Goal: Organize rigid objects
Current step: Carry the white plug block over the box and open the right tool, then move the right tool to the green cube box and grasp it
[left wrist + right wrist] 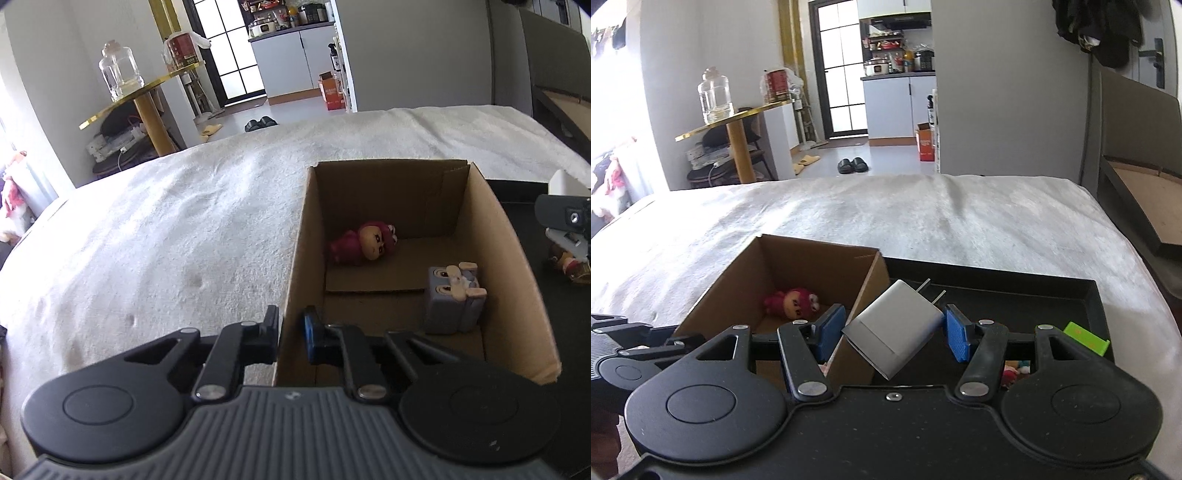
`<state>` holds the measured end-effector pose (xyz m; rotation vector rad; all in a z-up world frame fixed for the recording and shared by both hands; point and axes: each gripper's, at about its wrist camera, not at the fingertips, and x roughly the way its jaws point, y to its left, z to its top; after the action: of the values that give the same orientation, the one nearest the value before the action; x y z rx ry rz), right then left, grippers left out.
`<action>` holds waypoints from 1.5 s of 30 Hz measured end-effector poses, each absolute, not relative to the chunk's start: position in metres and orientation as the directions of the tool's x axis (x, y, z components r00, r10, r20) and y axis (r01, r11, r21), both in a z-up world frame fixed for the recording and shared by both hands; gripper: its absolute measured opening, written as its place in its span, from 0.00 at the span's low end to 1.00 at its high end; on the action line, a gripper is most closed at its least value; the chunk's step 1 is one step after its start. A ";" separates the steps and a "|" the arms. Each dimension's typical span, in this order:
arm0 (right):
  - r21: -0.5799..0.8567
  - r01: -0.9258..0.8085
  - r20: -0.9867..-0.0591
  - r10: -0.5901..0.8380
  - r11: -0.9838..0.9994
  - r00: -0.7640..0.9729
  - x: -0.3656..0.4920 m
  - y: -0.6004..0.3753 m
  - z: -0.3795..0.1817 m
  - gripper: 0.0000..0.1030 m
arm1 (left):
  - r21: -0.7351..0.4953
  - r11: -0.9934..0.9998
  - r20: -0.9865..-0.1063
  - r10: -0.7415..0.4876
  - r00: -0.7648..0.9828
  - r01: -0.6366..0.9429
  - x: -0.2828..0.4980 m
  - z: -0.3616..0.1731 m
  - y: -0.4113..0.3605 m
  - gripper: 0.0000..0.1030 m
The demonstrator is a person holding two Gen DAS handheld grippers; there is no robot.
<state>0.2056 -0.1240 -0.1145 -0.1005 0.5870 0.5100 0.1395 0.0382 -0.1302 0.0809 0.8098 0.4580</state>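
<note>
On the white fluffy blanket point(923, 221) I have the open brown cardboard box point(498, 236) beside the shallow black plastic tray point(1086, 295), box walls keeping sorted items contained. Inside lie a grey blocky rabbit figure point(452, 299) and a pink round-headed doll point(360, 243). Left gripper point(290, 334) straddles the box's near wall, jaws narrow, pinching it, I judge to steady the box. Right gripper point(892, 332) hovers level at the box's tray-side edge, jaws clamped on a tilted white wall charger point(892, 328), prongs pointing away. Small green plastic piece point(1086, 338) waits in the tray.
</note>
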 end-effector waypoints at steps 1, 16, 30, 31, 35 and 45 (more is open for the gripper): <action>0.050 -0.493 -0.551 0.436 0.869 0.712 0.205 -0.122 -0.114 0.55 | 0.244 0.900 -0.677 0.424 0.601 -0.361 0.139 -0.130 0.038 0.12; 0.002 -0.584 -0.543 0.492 0.812 0.681 0.201 -0.080 -0.115 0.55 | 0.195 0.910 -0.672 0.396 0.626 -0.366 0.137 -0.130 0.048 0.12; -0.105 -0.590 -0.556 0.444 0.801 0.702 0.189 -0.072 -0.119 0.61 | 0.195 0.909 -0.681 0.396 0.615 -0.369 0.138 -0.128 0.047 0.12; -0.099 -0.580 -0.560 0.437 0.808 0.704 0.189 -0.077 -0.119 0.62 | 0.198 0.908 -0.682 0.399 0.613 -0.371 0.138 -0.128 0.047 0.13; -0.041 -0.529 -0.580 0.411 0.847 0.703 0.193 -0.100 -0.122 0.62 | 0.211 0.905 -0.679 0.407 0.611 -0.368 0.139 -0.127 0.044 0.13; 0.021 -0.414 -0.634 0.332 0.910 0.698 0.201 -0.144 -0.139 0.62 | 0.227 0.903 -0.686 0.414 0.598 -0.365 0.144 -0.123 0.035 0.38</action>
<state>0.2008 -0.1442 -0.1391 -0.1274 0.6811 0.4171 0.1440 0.0351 -0.1232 0.0652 0.8119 0.4525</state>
